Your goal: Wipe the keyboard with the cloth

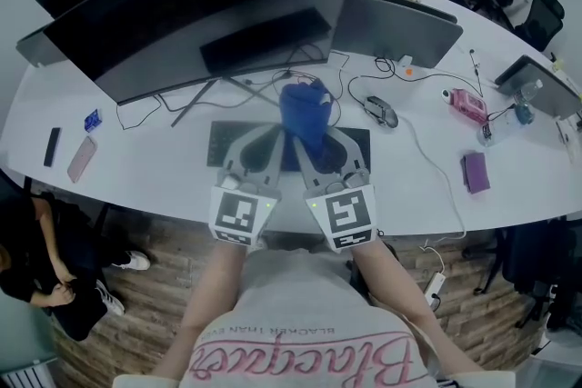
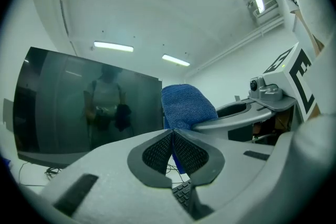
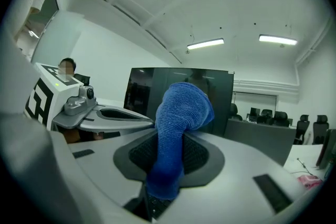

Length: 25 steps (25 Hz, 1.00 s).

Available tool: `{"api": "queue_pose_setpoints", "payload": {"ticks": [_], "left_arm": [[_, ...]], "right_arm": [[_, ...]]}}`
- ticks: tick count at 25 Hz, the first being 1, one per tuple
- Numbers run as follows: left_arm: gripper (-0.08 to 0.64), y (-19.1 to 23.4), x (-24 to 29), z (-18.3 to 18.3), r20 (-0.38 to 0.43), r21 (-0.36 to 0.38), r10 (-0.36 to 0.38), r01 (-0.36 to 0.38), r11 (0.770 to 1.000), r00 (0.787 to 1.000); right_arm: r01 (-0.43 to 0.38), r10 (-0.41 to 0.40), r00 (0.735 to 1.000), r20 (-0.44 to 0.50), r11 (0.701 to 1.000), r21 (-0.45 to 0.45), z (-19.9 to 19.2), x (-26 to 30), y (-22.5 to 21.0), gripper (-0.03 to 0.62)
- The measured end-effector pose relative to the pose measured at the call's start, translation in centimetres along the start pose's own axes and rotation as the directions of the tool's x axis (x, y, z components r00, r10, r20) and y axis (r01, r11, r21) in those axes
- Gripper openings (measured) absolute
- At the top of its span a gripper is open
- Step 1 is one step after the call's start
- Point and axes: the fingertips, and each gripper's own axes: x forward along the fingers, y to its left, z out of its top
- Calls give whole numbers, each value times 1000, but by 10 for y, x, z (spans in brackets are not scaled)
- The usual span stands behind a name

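R gripper (image 3: 169,150): jaws clamped on blue cloth (image 3: 181,105), centre frame. L gripper (image 2: 172,131): jaws pressed together, nothing between. Keyboard (image 1: 227,145) beneath both, mid head view.

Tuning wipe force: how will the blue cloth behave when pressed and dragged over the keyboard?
Likely floppy: the blue cloth bulges above the shut jaws of the right gripper and droops below them. Probably light and compressible, as the pinch squeezes it narrow. Its looped texture may catch on the keyboard keys, so it could bunch.
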Motion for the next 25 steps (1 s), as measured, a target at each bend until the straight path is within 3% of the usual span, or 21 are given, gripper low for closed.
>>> {"api": "queue_pose_setpoints", "payload": {"ticks": [10,25], "left_arm": [[6,18,-16,3,11,17,37,-37,999,999],[6,20,-17,7,17,33,36,-36,999,999]], "right_arm": [[7,-8,999,37,1000,9,8,3,10,91],[3,-4,999,39,1000,24,8,6,12,89]]}}
